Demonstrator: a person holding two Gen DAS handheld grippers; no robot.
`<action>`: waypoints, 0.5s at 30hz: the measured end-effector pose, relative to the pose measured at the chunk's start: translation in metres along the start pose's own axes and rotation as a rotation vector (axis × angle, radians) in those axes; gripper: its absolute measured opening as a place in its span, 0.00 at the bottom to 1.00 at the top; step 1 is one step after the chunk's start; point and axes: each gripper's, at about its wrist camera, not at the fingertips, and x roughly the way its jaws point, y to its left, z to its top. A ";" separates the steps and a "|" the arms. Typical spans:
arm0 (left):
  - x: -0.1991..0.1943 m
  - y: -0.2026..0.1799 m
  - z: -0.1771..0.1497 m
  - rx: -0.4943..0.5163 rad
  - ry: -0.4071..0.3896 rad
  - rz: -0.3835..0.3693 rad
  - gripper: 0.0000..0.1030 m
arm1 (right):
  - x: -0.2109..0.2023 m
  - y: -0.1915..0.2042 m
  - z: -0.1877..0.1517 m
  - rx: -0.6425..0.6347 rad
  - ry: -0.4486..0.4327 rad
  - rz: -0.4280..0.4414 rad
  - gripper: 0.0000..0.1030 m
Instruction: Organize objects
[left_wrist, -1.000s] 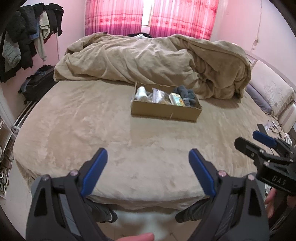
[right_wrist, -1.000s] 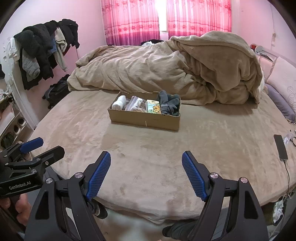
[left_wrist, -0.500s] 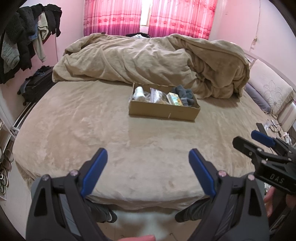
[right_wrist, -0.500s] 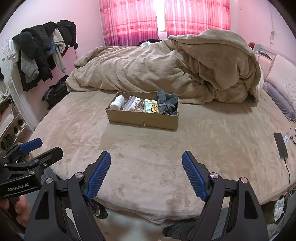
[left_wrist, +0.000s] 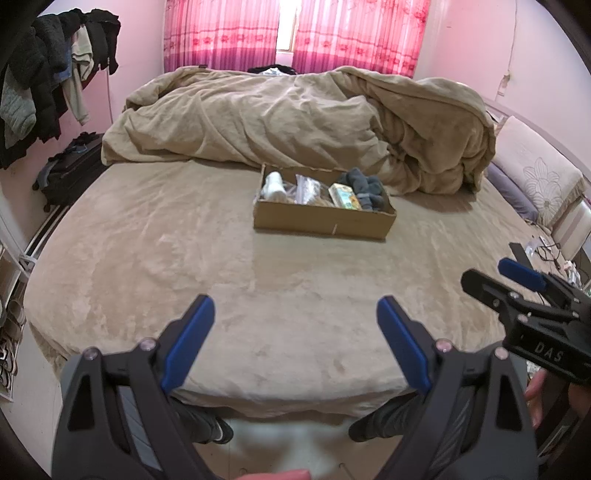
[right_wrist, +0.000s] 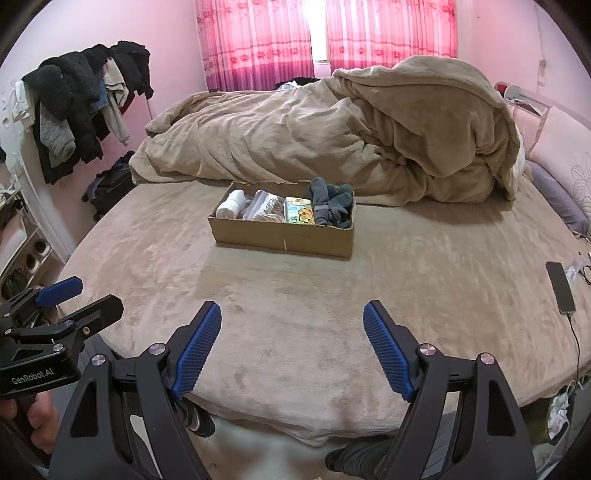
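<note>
Four items lie side by side in the cardboard box (right_wrist: 282, 232): a white roll (right_wrist: 231, 204) at its left end, a clear packet (right_wrist: 263, 207) next, a printed carton (right_wrist: 299, 215), and dark socks (right_wrist: 330, 206) at its right end. The box rests on the bed (right_wrist: 295, 314), just in front of the heaped duvet (right_wrist: 332, 136). Left gripper (left_wrist: 295, 332) and right gripper (right_wrist: 291, 339) hover well short of the box, jaws spread wide and holding nothing. This arrangement fits either sorted contents or contents awaiting removal; the step in hand cannot be determined.
</note>
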 end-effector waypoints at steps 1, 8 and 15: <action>0.000 0.000 0.000 0.000 0.000 -0.001 0.88 | 0.000 0.000 0.000 0.001 0.000 0.001 0.80; 0.000 -0.002 0.001 0.005 0.001 -0.005 0.88 | 0.000 -0.001 0.000 0.001 0.001 0.000 0.80; 0.000 -0.004 0.001 0.009 0.002 -0.007 0.88 | 0.001 -0.003 0.000 0.004 0.001 -0.004 0.80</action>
